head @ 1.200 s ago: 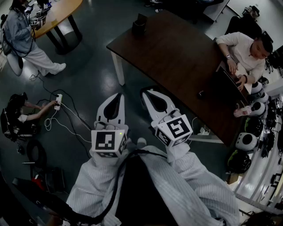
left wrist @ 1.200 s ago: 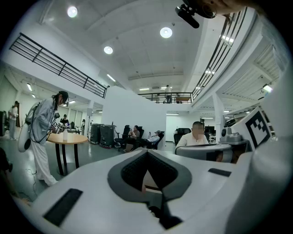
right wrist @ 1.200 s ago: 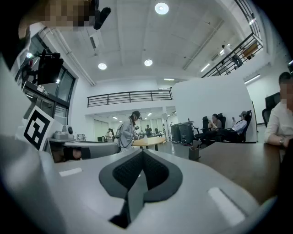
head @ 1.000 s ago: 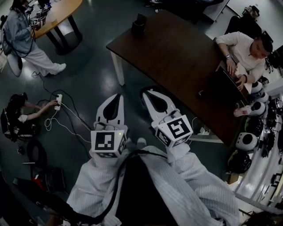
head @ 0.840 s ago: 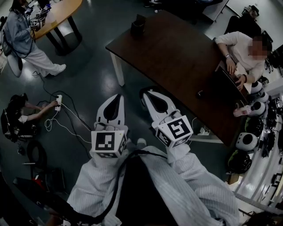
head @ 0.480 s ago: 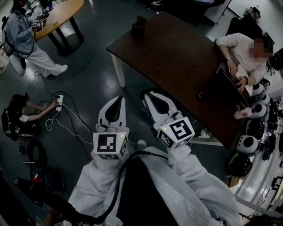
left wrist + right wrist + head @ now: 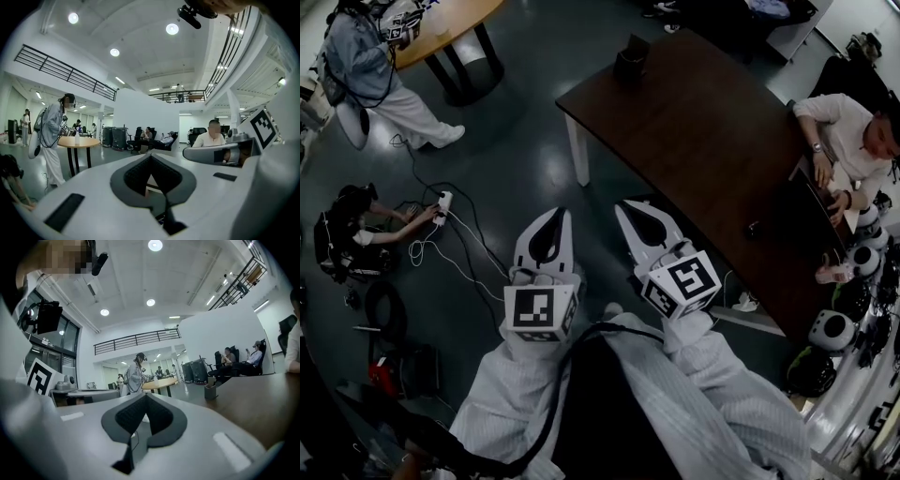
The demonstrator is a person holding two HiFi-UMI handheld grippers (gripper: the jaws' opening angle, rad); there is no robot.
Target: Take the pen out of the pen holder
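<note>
The dark pen holder (image 7: 630, 64) stands near the far corner of the long brown table (image 7: 703, 141). In the right gripper view the pen holder (image 7: 210, 391) sits small on that table (image 7: 253, 404); any pen in it is too small to make out. Both grippers are held out over the floor, short of the table and empty. The left gripper (image 7: 555, 217) has its jaws shut, and so does the right gripper (image 7: 628, 206). From its own camera the left gripper (image 7: 151, 156) points level into the room, as does the right gripper (image 7: 145, 395).
A seated person (image 7: 848, 141) works at a laptop at the table's right end. A standing person (image 7: 366, 66) is beside a round wooden table (image 7: 450, 19) at far left. Someone crouches by a power strip (image 7: 442, 202) with cables on the floor. Helmets (image 7: 834, 328) lie right.
The table and pen holder have shifted right and slightly down in the head view as I moved. Both grippers travelled along with me, still shut and empty.
</note>
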